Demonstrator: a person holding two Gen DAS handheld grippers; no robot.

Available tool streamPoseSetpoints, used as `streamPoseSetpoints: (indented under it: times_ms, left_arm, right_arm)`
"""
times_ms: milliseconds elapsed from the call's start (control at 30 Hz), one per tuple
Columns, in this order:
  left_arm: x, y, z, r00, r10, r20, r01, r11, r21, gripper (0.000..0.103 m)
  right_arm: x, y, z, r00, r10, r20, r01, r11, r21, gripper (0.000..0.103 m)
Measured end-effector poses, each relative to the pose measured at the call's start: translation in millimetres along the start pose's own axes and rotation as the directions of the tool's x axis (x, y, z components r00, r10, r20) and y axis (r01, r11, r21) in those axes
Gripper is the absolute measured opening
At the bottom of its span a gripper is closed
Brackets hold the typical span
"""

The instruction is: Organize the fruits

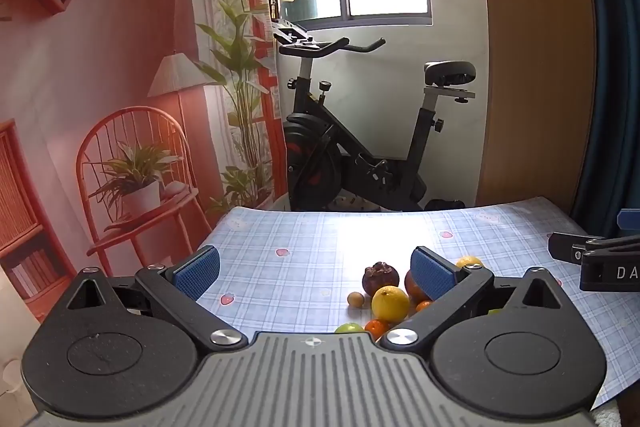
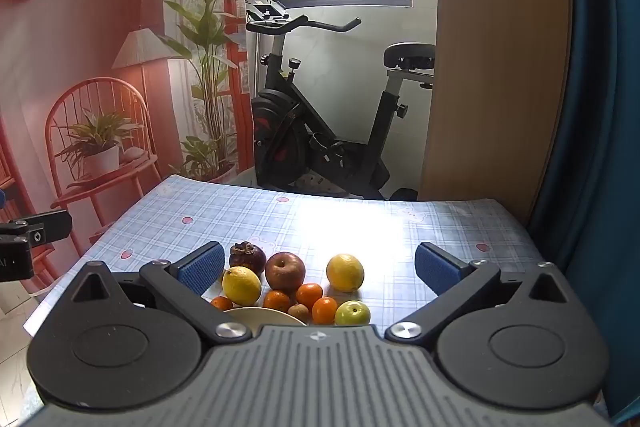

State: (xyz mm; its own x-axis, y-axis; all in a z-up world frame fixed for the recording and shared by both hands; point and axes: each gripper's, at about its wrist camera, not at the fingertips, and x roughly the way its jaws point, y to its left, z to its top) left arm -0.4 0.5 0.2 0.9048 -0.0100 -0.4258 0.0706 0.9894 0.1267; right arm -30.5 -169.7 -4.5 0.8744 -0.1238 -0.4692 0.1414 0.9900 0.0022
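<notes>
The round, firm, smooth fruits lie clustered on the near checked-cloth counter, light but likely to roll, best pinched across the middle; right gripper and left gripper both stand wide and empty.

The fruits lie clustered on the table before me, just behind a bowl. An exercise bike stands behind the table.

lemons: 2 | oranges: 4 | red apple: 1 | green apple: 1 | mangosteen: 1 | plate: 1
</notes>
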Motion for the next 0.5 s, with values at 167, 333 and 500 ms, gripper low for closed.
streamPoseSetpoints:
  times_ms: [167, 333, 500]
  left_arm:
    - [-3.5, -2.2, -1.3, 1.000, 0.005, 0.007, -0.005, 1.000, 0.015, 0.103]
    - [-5.6, -4.3, 0.2, 1.000, 0.011, 0.016, -0.011, 1.000, 0.011, 0.103]
    - [-8.2, -2.2, -3.0, 1.000, 0.006, 0.021, -0.006, 1.000, 0.007, 0.103]
  right_arm:
    - [-0.6, -0.3, 0.8, 1.000, -0.001, -0.001, 0.001, 1.000, 0.001, 0.103]
    - [-1.6, -0.7, 1.1, 1.000, 0.003, 0.002, -0.003, 1.000, 0.003, 0.103]
    - [-2.1, 0.9, 1.1, 1.000, 0.004, 0.001, -0.004, 1.000, -0.001, 0.103]
